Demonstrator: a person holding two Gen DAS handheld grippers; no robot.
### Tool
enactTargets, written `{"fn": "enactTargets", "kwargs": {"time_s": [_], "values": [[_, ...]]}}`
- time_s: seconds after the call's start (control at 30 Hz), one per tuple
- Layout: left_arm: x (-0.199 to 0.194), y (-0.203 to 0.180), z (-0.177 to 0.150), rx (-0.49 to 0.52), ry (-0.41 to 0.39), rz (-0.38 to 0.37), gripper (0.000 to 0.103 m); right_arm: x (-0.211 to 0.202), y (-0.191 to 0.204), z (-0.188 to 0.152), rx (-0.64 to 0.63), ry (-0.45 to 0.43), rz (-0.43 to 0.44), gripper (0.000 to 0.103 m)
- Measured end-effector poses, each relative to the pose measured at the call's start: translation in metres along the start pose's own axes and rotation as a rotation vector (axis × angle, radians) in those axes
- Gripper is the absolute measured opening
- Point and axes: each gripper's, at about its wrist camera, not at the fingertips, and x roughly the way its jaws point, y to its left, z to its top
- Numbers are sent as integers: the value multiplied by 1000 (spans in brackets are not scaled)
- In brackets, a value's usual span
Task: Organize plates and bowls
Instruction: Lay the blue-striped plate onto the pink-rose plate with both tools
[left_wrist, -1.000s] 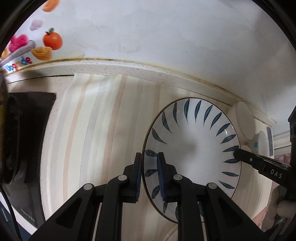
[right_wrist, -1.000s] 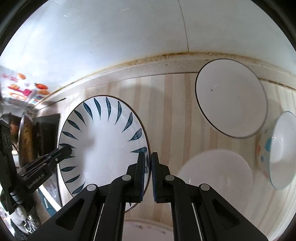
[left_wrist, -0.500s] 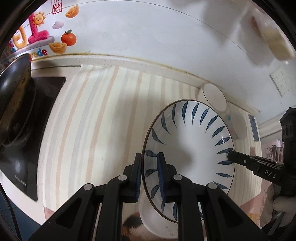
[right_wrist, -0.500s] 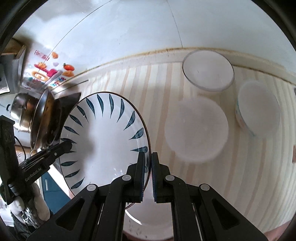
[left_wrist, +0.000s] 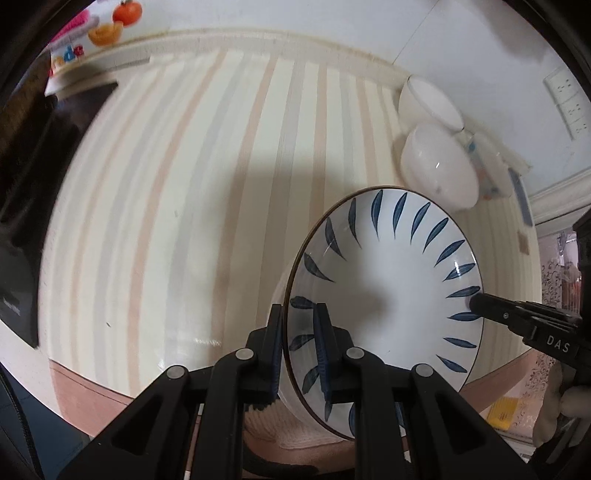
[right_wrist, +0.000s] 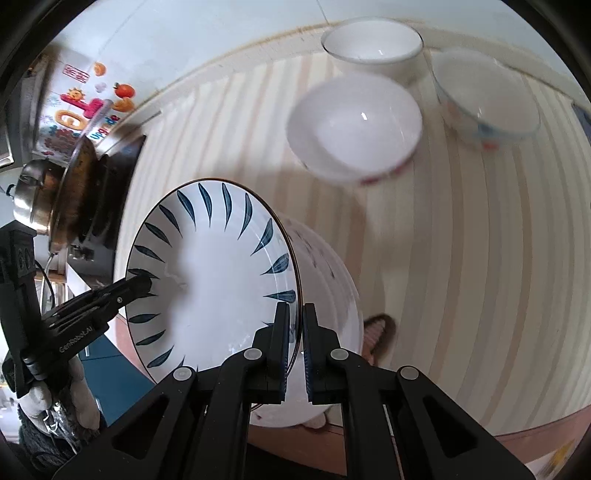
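Two grippers share one blue-leaf plate (left_wrist: 388, 280), held tilted above the striped counter (left_wrist: 184, 184). The left gripper (left_wrist: 298, 332) pinches its near rim, fingers nearly together; the right gripper (right_wrist: 293, 332) clamps the opposite rim just as tightly. Further right, three bowls cluster by the wall: a white bowl (right_wrist: 354, 125), a second white bowl (right_wrist: 371, 44) and a patterned bowl (right_wrist: 484, 99).

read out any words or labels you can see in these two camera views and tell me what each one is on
"DAS": on the right gripper, seen in the left wrist view.
"GenRobot.AI": on the left gripper, seen in the right wrist view.
"...de": end of a colourful wall sticker, rest cut off.
Wall sticker: lettering too blurred to read.
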Motion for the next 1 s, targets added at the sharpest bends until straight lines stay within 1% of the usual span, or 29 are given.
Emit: {"fn": "enactTargets", "kwargs": {"time_s": [0.07,0.17,0.47,0.57,0.73,0.87,1.0], "values": [[9,-2,-5,8,19,17,14,8,-4,-7,2,13,-8,8],[16,-6,-9,12,27,22,14,15,-10,-15,-2,25,-22,8],[26,-17,-12,25,39,55,14,23,-23,-19,7,38,-30,8],[27,-21,-9,21,38,61,14,24,-25,-19,20,36,-13,8],[30,-24,-8,1,36,70,15,24,-25,-17,22,34,-12,8],[28,-22,-11,-2,33,90,17,24,-29,-17,58,45,14,13],[30,-21,-12,-24,39,84,17,23,-33,-17,94,47,41,13]]}}
